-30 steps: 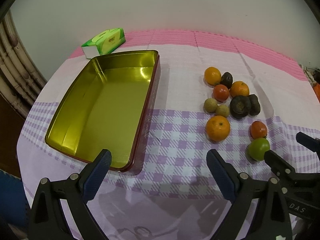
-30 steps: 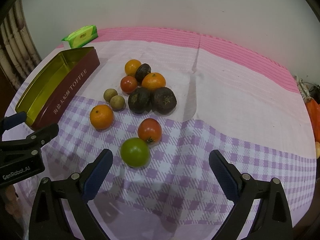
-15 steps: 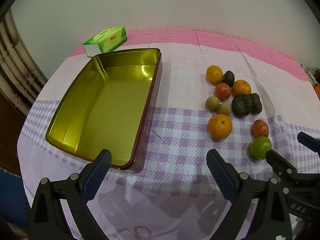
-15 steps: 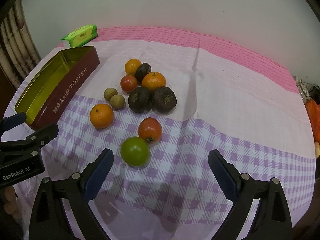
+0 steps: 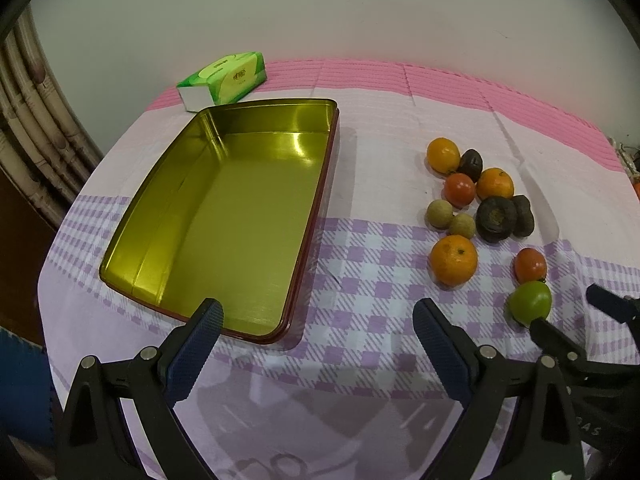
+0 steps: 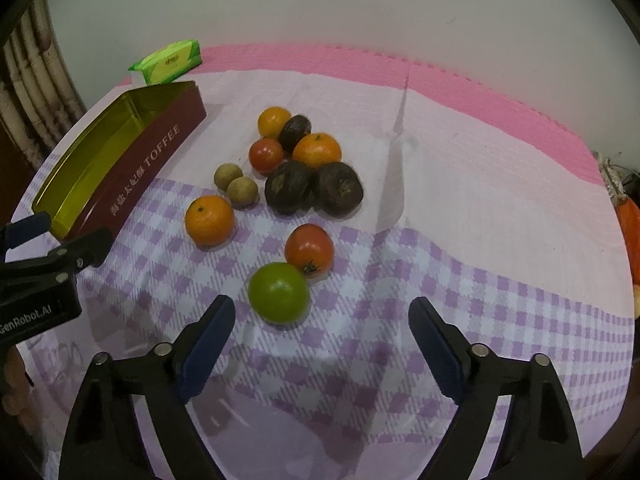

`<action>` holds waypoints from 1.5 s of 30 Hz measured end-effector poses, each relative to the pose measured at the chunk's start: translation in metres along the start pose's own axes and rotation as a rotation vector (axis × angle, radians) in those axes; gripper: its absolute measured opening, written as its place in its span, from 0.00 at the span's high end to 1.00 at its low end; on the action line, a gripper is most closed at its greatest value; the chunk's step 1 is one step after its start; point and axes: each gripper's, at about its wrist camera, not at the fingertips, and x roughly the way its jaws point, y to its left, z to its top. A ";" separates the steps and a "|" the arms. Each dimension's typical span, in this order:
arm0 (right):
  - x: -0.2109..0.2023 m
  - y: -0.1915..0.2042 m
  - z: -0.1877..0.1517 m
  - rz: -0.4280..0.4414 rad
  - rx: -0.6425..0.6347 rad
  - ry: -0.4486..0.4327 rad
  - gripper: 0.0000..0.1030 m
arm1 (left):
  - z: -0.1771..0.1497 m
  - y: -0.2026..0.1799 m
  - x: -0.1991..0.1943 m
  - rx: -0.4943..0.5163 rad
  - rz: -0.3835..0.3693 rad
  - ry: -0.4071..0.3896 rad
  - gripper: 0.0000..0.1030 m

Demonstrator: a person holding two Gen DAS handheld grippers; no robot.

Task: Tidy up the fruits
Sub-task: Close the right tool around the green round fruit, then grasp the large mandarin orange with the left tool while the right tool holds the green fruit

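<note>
Left wrist view first: the left gripper hangs with fingers spread wide and nothing between them, poised over the near corner of the empty gold tin on the worktop. The fruit cluster lies well off to its right, and the green fruit sits at the near edge of that cluster, right at the tip of the right gripper poking in from the side. Over to the right wrist view: the right gripper is closing its fingers, yet the pads press on nothing. The green fruit rests just ahead, left of centre, nearer the left finger, touching the red tomato behind it. Clearly the right hand is the nearer one; I'd say it needs to nudge forward and leftward.
</note>
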 end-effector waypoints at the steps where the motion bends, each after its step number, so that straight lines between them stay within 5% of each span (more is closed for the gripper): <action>1: 0.002 0.001 0.000 0.005 -0.001 0.008 0.21 | 0.000 0.000 0.000 0.000 0.000 -0.001 0.09; 4: 0.008 0.001 -0.001 0.029 0.005 0.033 0.31 | 0.000 -0.001 0.001 0.006 -0.001 -0.001 0.09; 24: 0.041 0.013 0.011 0.014 -0.005 0.062 0.43 | 0.005 0.000 0.006 0.018 -0.010 0.003 0.09; 30: 0.041 0.017 0.013 0.004 -0.029 0.048 0.63 | 0.007 -0.005 0.005 0.040 -0.006 -0.007 0.09; 45: 0.029 -0.008 -0.003 -0.047 -0.015 0.079 0.64 | 0.019 -0.025 -0.003 0.126 -0.045 -0.037 0.11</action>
